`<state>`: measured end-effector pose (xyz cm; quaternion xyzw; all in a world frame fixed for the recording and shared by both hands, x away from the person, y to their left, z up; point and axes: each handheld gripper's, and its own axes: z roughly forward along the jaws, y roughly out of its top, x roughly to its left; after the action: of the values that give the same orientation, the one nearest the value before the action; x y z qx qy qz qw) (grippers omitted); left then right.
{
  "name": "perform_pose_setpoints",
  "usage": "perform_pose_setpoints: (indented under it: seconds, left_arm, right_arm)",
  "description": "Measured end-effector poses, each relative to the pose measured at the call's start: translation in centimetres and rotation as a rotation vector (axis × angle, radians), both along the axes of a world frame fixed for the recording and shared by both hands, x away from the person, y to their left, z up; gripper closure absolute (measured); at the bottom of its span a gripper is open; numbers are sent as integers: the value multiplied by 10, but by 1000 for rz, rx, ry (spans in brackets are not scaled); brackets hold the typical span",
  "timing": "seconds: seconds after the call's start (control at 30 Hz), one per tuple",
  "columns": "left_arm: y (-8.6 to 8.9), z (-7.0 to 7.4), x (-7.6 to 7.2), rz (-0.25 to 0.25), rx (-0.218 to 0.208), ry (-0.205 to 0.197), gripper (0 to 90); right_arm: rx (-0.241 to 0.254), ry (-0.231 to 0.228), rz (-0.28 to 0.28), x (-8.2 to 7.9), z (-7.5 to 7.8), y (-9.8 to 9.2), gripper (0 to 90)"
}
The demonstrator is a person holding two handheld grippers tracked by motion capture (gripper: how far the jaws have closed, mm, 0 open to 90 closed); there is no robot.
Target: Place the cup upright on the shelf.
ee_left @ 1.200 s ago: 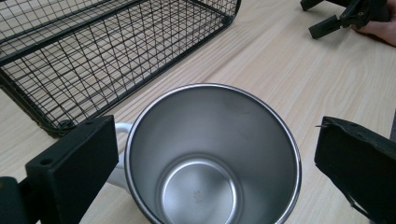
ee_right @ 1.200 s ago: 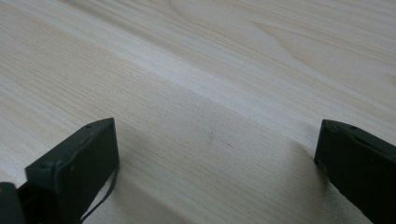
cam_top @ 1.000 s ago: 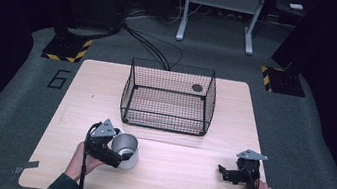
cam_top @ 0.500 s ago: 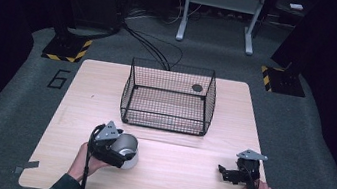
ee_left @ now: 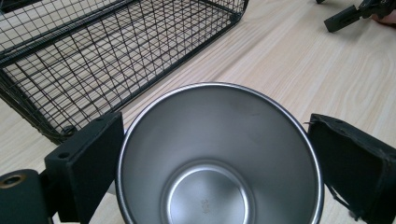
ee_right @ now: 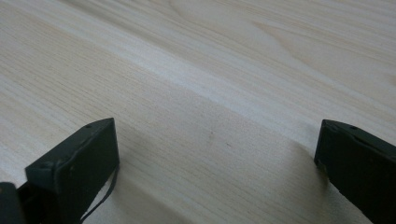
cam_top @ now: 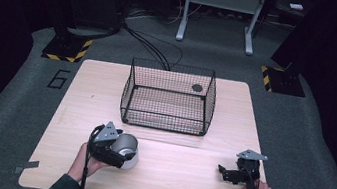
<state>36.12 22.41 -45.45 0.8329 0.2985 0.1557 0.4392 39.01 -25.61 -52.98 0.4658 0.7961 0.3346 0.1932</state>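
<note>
Near the surface's front edge, your left gripper (cam_top: 115, 148) has now closed around the steel cup (ee_left: 219, 154); your right gripper (cam_top: 234, 174) rests spread, empty.

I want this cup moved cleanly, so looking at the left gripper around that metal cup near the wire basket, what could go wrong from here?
1. The left gripper has its jaws on either side of the smooth, tapered metal cup; a loose squeeze could let it slip or tip.
2. The wire basket stands just ahead with tall walls; a low lift could knock the cup against its rim.
</note>
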Motion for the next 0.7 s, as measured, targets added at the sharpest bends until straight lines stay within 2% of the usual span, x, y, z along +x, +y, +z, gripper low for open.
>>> perform_pose_setpoints:
  seconds: [0.2,0.43,0.67,0.7]
  left_arm:
    - [2,0,0,-1,-7,7,65]
    - [6,3,-2,17,-21,-7,65]
    - [7,10,-4,14,-19,-19,65]
    - [8,12,-4,15,-7,-25,65]
  right_arm:
    - [0,0,0,0,0,0,0]
    - [0,0,0,0,0,0,0]
    - [1,0,0,0,0,0,0]
    - [0,0,0,0,0,0,0]
